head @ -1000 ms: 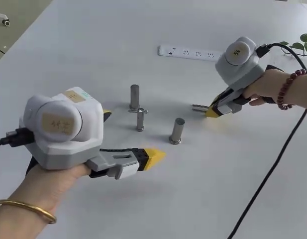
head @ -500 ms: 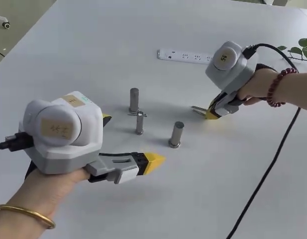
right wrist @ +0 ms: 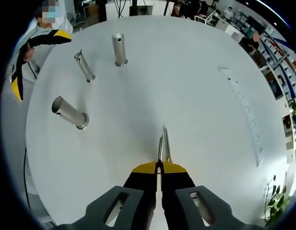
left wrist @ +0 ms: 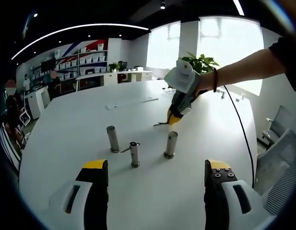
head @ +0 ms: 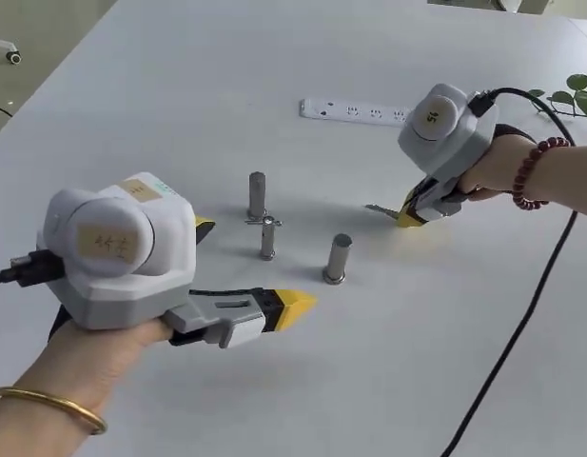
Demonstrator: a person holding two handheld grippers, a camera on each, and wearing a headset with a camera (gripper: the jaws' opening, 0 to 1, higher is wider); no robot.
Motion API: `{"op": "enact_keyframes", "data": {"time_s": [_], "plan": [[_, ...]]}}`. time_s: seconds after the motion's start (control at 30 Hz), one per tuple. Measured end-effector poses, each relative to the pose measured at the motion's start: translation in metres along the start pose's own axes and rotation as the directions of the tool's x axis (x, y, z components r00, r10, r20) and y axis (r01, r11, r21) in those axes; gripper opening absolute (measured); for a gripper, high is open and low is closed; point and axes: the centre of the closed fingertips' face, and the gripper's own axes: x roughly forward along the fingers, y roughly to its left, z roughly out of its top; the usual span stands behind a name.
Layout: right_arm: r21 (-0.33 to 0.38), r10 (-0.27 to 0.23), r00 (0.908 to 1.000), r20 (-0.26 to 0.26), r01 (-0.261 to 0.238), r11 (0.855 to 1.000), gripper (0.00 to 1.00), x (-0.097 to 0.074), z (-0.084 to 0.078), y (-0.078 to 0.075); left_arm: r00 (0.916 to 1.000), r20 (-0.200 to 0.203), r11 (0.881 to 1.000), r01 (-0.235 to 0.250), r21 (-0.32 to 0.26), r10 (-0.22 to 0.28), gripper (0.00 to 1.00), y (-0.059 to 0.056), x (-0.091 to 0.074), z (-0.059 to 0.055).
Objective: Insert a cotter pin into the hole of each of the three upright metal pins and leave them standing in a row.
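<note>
Three upright metal pins stand on the white table: a back one (head: pixel 257 194), a middle one (head: pixel 267 237) with a cotter pin through its top, and a right one (head: pixel 338 258). The left gripper view shows them as back pin (left wrist: pixel 112 138), middle pin (left wrist: pixel 134 154) and right pin (left wrist: pixel 171 144). My right gripper (head: pixel 403 217) is shut on a cotter pin (head: pixel 381 209), just above the table to the right of the pins; the cotter pin (right wrist: pixel 162 142) sticks out past the jaws. My left gripper (head: pixel 247 276) is open, low at the front left.
A white power strip (head: pixel 355 111) lies at the back of the table. A black cable (head: pixel 526 314) trails across the right side. Green plant leaves (head: pixel 574 93) show at the far right edge.
My right gripper has lifted slightly with the cotter pin, from touching the table to just above it. The left gripper has held still.
</note>
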Motion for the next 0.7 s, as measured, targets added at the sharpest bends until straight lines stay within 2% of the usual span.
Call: {"op": "enact_keyframes", "data": {"time_s": [0.1,0.23,0.3,0.43,0.5,0.57,0.7], "plan": [[-0.004,-0.003,0.9999,0.016,0.003,1.0,0.0,-0.004,0.004,0.001,1.0,0.007,1.0,0.0,0.001,0.0,0.82,0.0,-0.002,0.003],[-0.004,-0.004,0.9989,0.046,0.005,1.0,0.0,-0.014,0.01,0.009,0.9998,0.017,1.0,0.011,-0.016,-0.01,0.79,0.0,-0.003,0.007],[-0.006,-0.005,0.9982,0.061,0.005,1.0,0.0,-0.013,0.013,0.007,0.9997,0.019,1.0,0.018,-0.023,-0.017,0.77,0.0,-0.003,0.007],[-0.037,-0.006,0.9966,0.082,0.009,0.999,0.0,-0.019,0.017,0.015,0.9995,0.012,0.999,0.028,-0.033,-0.028,0.75,-0.001,-0.003,0.008],[-0.05,-0.002,0.9955,0.094,0.007,0.999,0.0,-0.028,0.018,0.026,0.9993,0.01,0.999,0.036,-0.038,-0.036,0.72,-0.001,-0.004,0.009],[-0.052,-0.005,0.9938,0.111,0.011,0.999,0.0,-0.03,0.02,0.025,0.9986,0.012,0.997,0.051,-0.049,-0.051,0.68,-0.003,-0.005,0.01],[-0.078,-0.006,0.9896,0.143,0.017,0.997,0.0,-0.045,0.026,0.036,0.9977,0.011,0.996,0.068,-0.053,-0.068,0.66,-0.007,-0.005,0.013]]}}
